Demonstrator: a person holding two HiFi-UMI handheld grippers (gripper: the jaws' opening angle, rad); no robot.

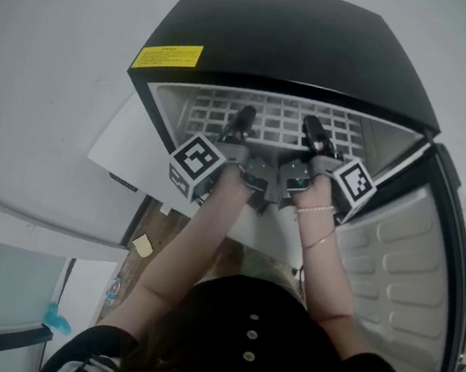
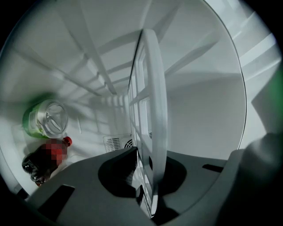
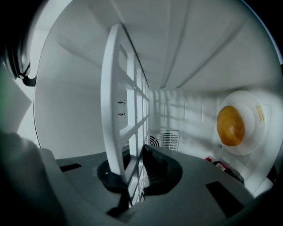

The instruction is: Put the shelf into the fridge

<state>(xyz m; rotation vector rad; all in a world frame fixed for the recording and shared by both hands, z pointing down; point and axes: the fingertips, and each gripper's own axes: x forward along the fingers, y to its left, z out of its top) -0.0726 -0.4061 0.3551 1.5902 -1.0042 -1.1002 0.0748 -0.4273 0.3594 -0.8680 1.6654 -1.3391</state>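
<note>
The white grid shelf (image 1: pixel 267 118) lies level in the upper part of the open black fridge (image 1: pixel 292 45). Both grippers reach in from the front and hold its front rim. My left gripper (image 1: pixel 243 116) has its jaws round the rim on the left, my right gripper (image 1: pixel 312 127) on the right. In the left gripper view the shelf (image 2: pixel 152 88) runs edge-on between the jaws of the left gripper (image 2: pixel 148 176). In the right gripper view the shelf (image 3: pixel 112 88) sits clamped in the right gripper (image 3: pixel 132 170).
The fridge door (image 1: pixel 399 277) stands open at the right. Inside, a green-lidded jar (image 2: pixel 46 117) and a dark cola bottle (image 2: pixel 46 156) are on one side, a yellow fruit on a white plate (image 3: pixel 230 125) on the other. A fan vent (image 3: pixel 164 139) is in the back wall.
</note>
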